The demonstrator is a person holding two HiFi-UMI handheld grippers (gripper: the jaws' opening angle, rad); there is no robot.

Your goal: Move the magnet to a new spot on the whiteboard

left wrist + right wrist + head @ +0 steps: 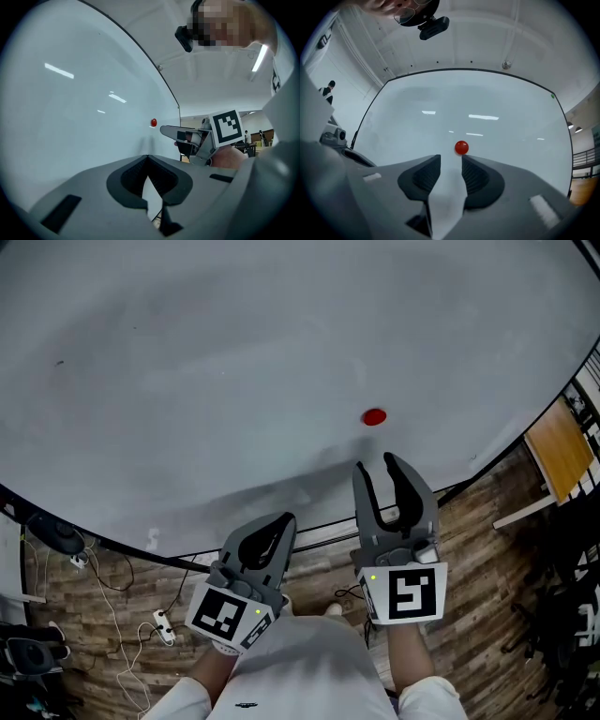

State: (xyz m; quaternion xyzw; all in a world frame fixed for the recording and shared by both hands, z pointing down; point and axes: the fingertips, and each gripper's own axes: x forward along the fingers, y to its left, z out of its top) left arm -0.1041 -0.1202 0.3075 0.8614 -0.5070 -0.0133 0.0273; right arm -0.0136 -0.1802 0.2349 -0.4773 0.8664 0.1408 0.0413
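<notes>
The red magnet (374, 416) is being carried on the face of the whiteboard (234, 362), alone on the bare white surface. The right gripper (377, 465) is being held just below the magnet in the head view and pointed up toward it, with a gap between them. Its jaws are being kept well apart, and nothing is being gripped between them. In the right gripper view the magnet (461, 147) is being shown just beyond the tips of the right gripper (451, 158), in line with the gap and untouched. The left gripper (286, 519) is being held lower and to the left of the magnet, farther from it. Its jaws are being kept together at the tips (147, 158), with nothing between them.
</notes>
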